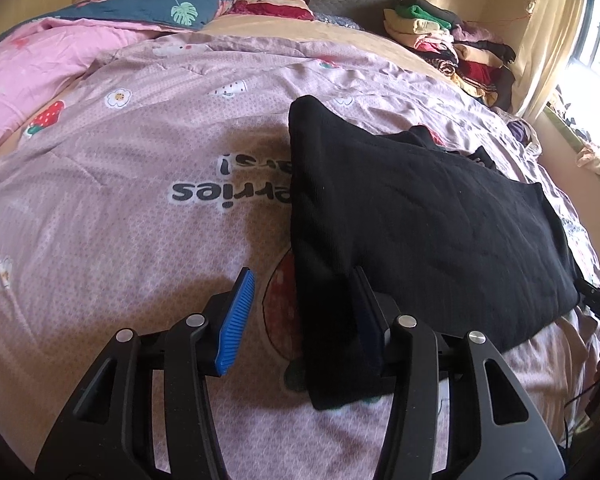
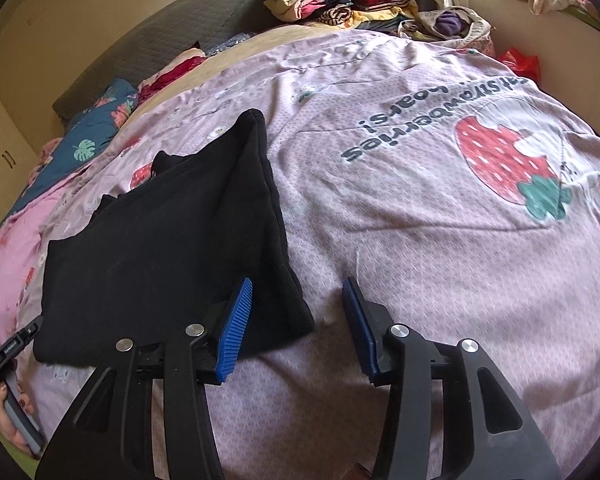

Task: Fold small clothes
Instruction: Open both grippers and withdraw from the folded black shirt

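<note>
The black knitted garment (image 1: 428,216), folded into a rough rectangle, lies flat on the pink strawberry-print quilt (image 1: 140,184) covering the bed. A heap of folded clothes in mixed colours (image 1: 448,40) sits at the far corner by the window. The left gripper (image 1: 304,320) hangs over the garment's near left corner, jaws partly apart, one blue ribbed pad clear of the cloth, the other at its edge, nothing pinched. The right gripper (image 2: 298,328) hangs over the near right corner, jaws likewise partly apart and empty, the corner just beside its left pad.
</note>
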Available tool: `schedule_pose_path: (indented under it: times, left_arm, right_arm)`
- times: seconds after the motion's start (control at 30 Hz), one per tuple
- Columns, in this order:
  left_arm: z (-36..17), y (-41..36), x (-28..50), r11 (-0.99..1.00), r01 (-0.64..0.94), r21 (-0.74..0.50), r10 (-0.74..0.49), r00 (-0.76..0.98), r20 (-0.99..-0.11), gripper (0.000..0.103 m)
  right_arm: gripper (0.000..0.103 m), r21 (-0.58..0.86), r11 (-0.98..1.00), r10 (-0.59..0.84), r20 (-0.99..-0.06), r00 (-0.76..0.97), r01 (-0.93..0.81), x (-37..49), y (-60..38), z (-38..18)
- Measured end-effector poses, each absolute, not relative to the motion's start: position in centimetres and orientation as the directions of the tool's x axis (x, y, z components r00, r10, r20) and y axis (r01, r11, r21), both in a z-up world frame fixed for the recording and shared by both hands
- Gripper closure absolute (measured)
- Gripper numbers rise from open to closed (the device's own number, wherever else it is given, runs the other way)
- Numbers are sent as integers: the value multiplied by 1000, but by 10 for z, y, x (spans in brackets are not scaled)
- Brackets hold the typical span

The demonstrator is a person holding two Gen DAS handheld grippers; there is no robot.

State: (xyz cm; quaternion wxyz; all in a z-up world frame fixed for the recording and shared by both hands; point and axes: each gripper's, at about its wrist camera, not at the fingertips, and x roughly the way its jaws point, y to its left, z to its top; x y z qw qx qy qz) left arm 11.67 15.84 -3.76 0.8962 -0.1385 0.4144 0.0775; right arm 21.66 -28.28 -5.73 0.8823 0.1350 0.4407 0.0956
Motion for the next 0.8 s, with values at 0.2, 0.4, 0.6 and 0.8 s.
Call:
schedule_pose_path:
  times: [0.2, 0.4, 0.6, 0.8]
  left_arm:
    - [-39, 155, 107, 952, -245, -185, 15, 638, -770, 60]
    - [-36, 155, 97, 947, -241, -210, -9, 635, -773, 47]
    - [-30, 151, 89, 953, -218, -208, -23, 636, -771, 28]
    - [-23, 147, 82, 957, -206, -205, -27, 638, -770, 11]
  right_arm:
    - [53, 329, 943, 284, -745, 604, -37, 206, -285, -54]
    - [31, 339, 939, 294, -721, 628, -50, 193, -286, -44]
    - [17, 329, 941, 299, -694, 655, -80, 181, -281, -32]
    - [8, 308, 945, 300, -674, 675, -112, 172, -270, -22]
